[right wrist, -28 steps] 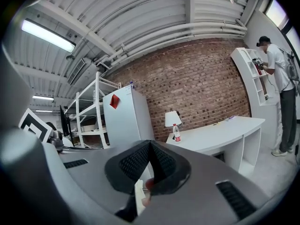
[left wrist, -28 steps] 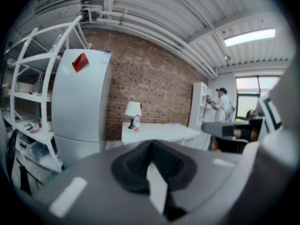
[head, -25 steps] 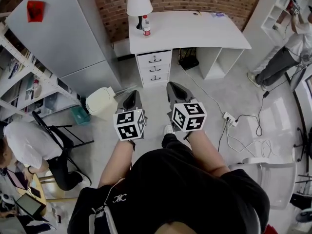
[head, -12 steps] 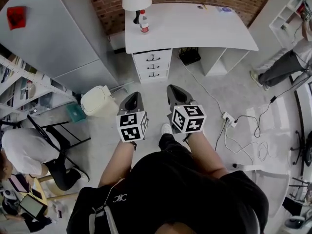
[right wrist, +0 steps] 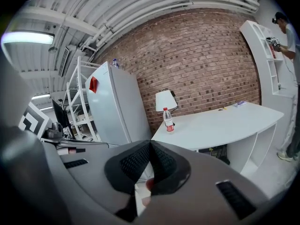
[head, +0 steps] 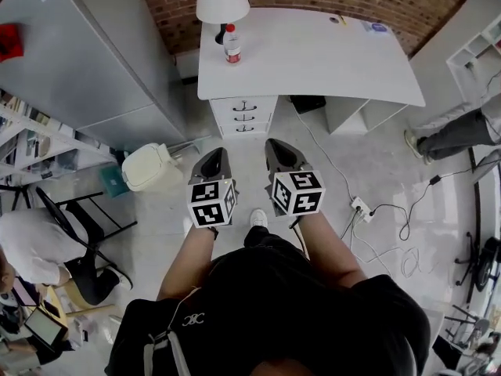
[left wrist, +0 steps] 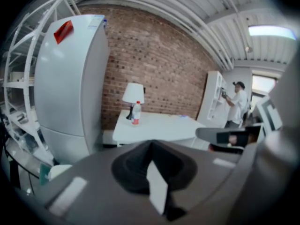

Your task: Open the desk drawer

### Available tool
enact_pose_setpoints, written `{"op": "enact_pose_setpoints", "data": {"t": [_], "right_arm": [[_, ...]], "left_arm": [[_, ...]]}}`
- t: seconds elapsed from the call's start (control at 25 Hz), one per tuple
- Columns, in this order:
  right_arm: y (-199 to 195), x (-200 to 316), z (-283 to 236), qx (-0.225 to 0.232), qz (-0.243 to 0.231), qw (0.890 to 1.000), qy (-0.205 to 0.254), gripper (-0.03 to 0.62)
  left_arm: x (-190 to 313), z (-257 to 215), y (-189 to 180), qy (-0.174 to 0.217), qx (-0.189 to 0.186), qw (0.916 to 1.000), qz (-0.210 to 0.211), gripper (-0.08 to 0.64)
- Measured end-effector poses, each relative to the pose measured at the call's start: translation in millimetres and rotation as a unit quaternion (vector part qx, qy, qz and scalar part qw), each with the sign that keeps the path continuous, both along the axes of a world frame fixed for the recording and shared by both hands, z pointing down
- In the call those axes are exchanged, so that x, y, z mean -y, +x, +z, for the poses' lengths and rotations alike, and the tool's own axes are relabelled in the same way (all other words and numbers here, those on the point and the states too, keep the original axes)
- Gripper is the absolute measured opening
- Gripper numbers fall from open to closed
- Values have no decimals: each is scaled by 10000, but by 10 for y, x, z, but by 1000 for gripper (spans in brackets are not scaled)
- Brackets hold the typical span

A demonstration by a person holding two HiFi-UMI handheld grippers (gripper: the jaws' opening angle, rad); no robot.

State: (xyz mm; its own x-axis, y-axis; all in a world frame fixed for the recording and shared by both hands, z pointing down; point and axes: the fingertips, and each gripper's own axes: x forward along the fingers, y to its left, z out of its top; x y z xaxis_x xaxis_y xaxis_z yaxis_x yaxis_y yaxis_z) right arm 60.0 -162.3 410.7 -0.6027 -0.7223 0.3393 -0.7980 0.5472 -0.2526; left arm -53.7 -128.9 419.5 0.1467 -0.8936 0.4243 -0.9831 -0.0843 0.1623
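Note:
A white desk (head: 313, 53) stands against the brick wall, with a stack of three shut drawers (head: 244, 117) under its left end. In the head view my left gripper (head: 210, 160) and right gripper (head: 280, 152) are held side by side over the floor, short of the drawers and apart from them. Both are shut with nothing in them. From the left gripper (left wrist: 151, 146) view the desk (left wrist: 157, 128) shows beyond the jaws, and it also shows past the right gripper (right wrist: 150, 149) as the desk (right wrist: 225, 123). The jaws hide the drawers in both gripper views.
A lamp (head: 221, 2) and a bottle (head: 232, 44) stand on the desk's left end. A grey fridge (head: 109, 53) and a white bin (head: 147, 167) are to the left. Cables and a power strip (head: 361, 207) lie on the floor at right. A person's legs (head: 458, 128) are at far right.
The desk and drawers have come closer and lower in the head view as I walk towards them. Both grippers stay shut and side by side.

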Motion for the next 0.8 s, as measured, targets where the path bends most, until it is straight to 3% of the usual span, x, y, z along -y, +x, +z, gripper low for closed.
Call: {"op": "enact_pose_setpoints", "data": {"t": [0.28,0.44,0.8], "right_arm": [[-126,407,313,-687,-279,9972,115,-11],[-332,465,456,-958,-474,9942,133,-11],[-662,586,894,-1867,-1090,9753,443,-11]], "left_arm": [[178,240,-33,-211,99,9996,-127,-2],[235,401,-210,-387,-183,9988,-247,-2],[337,790,-453,-538,-420,9967,-450,-2]]}}
